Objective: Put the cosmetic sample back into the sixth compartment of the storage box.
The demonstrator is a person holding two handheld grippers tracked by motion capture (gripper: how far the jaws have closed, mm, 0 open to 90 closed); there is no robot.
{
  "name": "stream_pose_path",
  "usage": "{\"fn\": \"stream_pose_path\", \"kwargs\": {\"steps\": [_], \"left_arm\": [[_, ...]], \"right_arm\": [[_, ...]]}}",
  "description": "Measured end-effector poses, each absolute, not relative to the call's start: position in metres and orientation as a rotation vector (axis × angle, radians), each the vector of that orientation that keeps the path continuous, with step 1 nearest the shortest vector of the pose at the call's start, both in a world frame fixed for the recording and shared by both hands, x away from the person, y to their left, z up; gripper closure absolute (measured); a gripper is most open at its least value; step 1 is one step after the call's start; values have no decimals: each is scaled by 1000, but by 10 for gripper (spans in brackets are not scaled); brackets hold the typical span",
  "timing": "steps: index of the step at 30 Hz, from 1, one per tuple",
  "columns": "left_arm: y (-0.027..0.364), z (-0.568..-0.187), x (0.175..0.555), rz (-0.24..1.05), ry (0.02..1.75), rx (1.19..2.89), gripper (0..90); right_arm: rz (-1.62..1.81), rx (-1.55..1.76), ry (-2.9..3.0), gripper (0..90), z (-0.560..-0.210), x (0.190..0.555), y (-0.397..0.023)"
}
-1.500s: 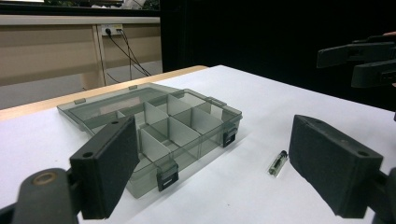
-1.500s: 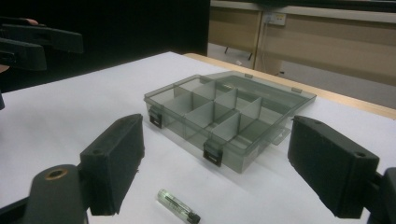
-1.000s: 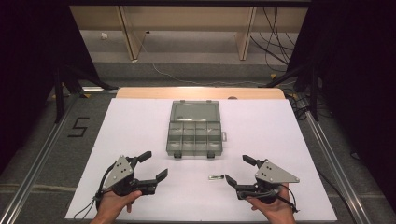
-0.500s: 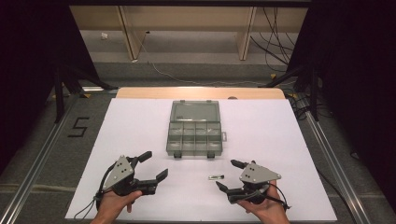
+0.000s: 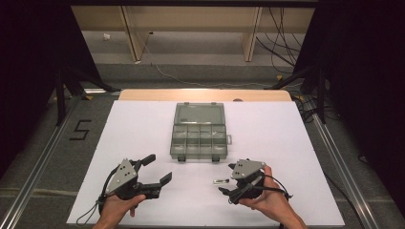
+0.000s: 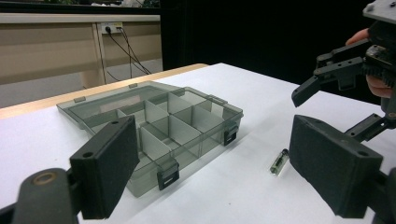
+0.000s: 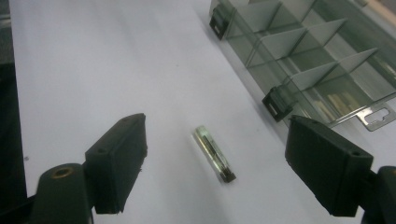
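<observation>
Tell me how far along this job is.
Done: the box lies open on the table, its compartments looking empty. In hand: the right gripper lines up on the small clear part, jaws open and just closing a little, not touching it. Left: grip the part and put it in the box. The left gripper waits open.

Small clear tube, maybe a fuse (image 7: 215, 153), flat on white tbl.

Smoky grey box (image 5: 198, 131) — white table (image 5: 133, 138) — black tools.
</observation>
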State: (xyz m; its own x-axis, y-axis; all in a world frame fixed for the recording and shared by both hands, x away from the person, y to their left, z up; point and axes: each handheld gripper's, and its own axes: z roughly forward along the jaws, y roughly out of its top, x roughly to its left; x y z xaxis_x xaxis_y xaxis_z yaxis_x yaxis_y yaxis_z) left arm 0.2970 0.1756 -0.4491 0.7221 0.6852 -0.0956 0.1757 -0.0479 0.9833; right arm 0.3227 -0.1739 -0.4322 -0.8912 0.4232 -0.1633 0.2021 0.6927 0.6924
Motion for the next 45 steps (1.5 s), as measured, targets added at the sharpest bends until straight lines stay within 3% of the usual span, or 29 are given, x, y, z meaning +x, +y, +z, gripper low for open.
{"fn": "stream_pose_path", "kwargs": {"steps": [6,9,27,37,45], "left_arm": [[175,-449,297,479,717,1606,157],[175,-449,297,478,715,1606,157],[175,-449,298,474,709,1596,157],[176,-449,298,478,716,1603,157],[176,-449,298,478,715,1605,157]], "right_arm": [[902,486,2647,222,-431,334,-168],[786,412,2726,276,-431,343,-161],[510,292,2943,377,-444,372,-129],[418,256,3003,533,-451,379,-122],[398,262,3014,604,-454,384,-123]]}}
